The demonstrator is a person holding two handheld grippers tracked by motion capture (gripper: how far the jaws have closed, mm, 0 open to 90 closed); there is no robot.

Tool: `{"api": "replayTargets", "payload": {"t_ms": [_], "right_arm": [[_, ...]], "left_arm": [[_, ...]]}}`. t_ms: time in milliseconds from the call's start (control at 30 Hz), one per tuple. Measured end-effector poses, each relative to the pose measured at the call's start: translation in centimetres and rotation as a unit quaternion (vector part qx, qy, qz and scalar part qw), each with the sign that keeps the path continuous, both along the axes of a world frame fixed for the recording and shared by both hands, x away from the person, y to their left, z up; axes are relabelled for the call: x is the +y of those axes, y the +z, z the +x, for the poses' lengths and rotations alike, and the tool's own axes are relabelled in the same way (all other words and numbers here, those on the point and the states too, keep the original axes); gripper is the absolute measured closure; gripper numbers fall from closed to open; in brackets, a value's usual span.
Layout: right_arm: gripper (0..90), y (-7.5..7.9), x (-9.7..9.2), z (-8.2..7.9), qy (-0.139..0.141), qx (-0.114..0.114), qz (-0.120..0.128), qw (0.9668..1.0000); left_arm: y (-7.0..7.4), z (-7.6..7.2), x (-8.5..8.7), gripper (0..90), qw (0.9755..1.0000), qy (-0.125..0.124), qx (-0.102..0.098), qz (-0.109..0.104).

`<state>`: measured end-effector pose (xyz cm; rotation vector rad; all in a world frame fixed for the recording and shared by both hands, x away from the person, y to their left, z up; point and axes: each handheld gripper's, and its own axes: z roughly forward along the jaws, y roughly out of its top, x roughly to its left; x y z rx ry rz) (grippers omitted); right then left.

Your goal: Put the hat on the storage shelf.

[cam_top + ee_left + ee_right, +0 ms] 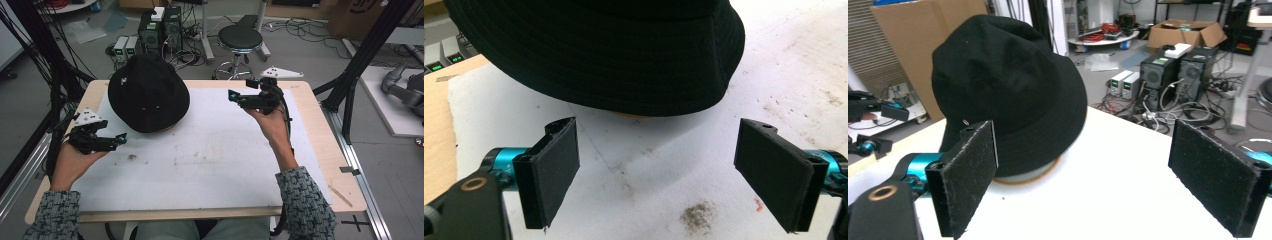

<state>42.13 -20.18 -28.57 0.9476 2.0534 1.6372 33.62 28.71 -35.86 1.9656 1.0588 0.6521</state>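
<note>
A black bucket hat (148, 92) sits crown up on the far left part of the white mat (215, 165), over a round tan base whose edge peeks out under the brim (1025, 177). My left gripper (120, 139) rests at the mat's left edge, just short of the brim, and points right. In the left gripper view its jaws (659, 150) stand open, nothing between them, with the hat (599, 50) close ahead. My right gripper (233, 95) hovers to the hat's right and points left at it. Its jaws (1083, 155) are wide open and bare, the hat (1008, 95) beyond them.
The mat covers a wooden table (320, 115). A dark smudge (131, 157) marks the mat near the left hand. Beyond the far edge stand a round stool (240, 39) and computer boxes (160, 27) amid cables. Black frame posts (365, 55) rise at the right.
</note>
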Motion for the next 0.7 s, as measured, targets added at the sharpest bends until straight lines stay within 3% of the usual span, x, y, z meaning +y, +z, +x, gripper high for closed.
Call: {"api": "replayTargets", "payload": {"t_ms": [233, 700], "right_arm": [[12.0, -1.4, -2.9, -1.5, -0.026, 0.003, -0.002, 0.9997], [12.0, -5.1, -8.5, -6.2, -0.061, 0.026, -0.008, 0.9977]], "left_arm": [[0.1, 0.3, 0.1, 18.4, 1.0000, 0.001, -0.002, -0.005], [-0.2, 0.2, 0.4, 18.4, 1.0000, 0.004, 0.000, -0.006]]}}
